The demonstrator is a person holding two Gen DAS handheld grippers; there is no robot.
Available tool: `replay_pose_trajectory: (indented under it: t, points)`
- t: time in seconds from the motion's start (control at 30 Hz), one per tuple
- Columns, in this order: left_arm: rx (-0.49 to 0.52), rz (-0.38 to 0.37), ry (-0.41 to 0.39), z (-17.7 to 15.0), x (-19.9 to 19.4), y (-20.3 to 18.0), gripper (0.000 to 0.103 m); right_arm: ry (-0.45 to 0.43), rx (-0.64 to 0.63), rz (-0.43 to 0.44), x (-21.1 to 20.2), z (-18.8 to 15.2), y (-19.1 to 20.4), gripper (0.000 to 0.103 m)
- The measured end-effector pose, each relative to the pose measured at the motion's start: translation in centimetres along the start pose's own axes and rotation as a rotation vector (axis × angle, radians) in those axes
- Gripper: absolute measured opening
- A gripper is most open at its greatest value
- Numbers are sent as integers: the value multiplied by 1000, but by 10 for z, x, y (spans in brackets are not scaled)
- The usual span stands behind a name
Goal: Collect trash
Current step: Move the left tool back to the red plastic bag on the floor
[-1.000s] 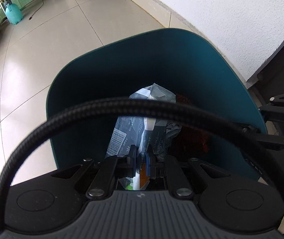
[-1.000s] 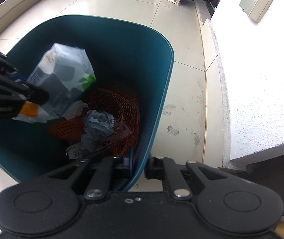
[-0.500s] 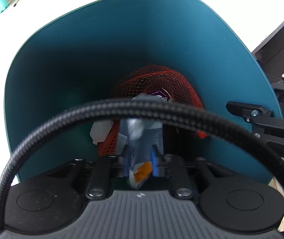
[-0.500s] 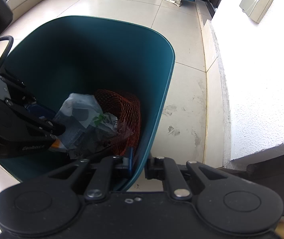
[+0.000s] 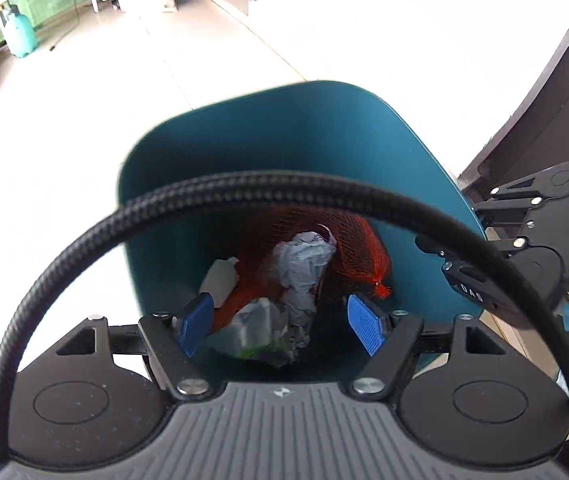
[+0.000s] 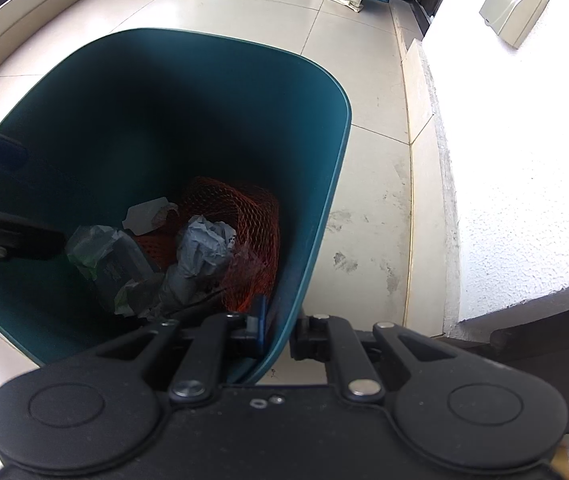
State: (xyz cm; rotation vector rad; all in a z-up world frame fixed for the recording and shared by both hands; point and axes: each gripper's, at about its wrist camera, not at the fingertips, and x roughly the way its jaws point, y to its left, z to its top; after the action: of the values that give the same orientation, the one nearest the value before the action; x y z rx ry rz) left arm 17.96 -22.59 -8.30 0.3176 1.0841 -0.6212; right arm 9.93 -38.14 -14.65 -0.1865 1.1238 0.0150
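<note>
Tiled floor (image 6: 368, 128), white wall (image 6: 524, 168), teal spray bottle (image 5: 20, 36)

Open bin (image 6: 316, 80) mouth above heaped trash (image 6: 204, 248); braided cable (image 5: 244, 188) across.

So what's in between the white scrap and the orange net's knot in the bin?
A crumpled grey bag lies between the white scrap and the orange net's knot, on the net inside the teal bin; the left wrist view shows it.
</note>
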Motion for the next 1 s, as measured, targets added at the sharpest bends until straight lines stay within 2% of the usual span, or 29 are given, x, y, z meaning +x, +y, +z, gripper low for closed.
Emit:
replay_pose_trajectory:
  t: [0.2, 0.4, 0.47, 0.57, 0.7, 0.77, 0.87, 1.0]
  points:
    - [-78, 25, -23, -23, -37, 47, 74, 7, 3, -9, 2, 1, 2, 10]
    - [-204, 112, -5, -45, -46, 119, 74, 15, 9, -21, 1, 2, 4, 10]
    - [-255, 153, 2, -55, -44, 148, 77, 18, 6, -26, 1, 3, 5, 10]
    - [-313, 253, 28, -72, -29, 192, 80, 22, 5, -23, 2, 3, 4, 10]
    - [-489, 316, 95, -99, 0, 259, 80, 27, -4, -31, 4, 4, 6, 10]
    - [-575, 316, 127, -115, 18, 292, 80, 27, -12, -34, 4, 3, 7, 11]
    - [-647, 313, 164, -136, 46, 323, 80, 27, -10, -33, 5, 3, 7, 11]
    - [-662, 310, 177, -155, 81, 338, 80, 34, -13, -28, 5, 4, 6, 11]
